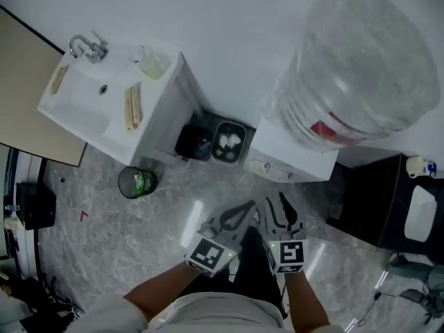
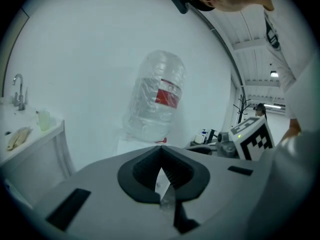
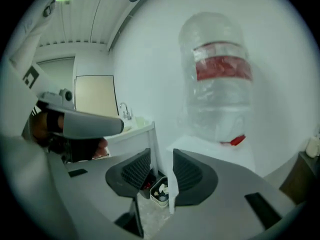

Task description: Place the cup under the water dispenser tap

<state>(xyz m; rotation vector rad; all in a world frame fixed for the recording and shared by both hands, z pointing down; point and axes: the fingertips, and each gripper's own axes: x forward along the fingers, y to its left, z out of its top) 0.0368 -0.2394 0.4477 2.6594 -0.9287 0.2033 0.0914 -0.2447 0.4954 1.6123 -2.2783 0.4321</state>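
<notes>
Left gripper, held near the body: jaws together, nothing in them, so it looks idle.

Right gripper beside it: jaws apart and empty, with only the floor bins showing through the gap. Probably readied for a pickup.

Water dispenser stands ahead.

Farthest left, a pale green cup, likely the target, stands on the sink counter corner, well apart from both grippers. Fetch not begun.
</notes>
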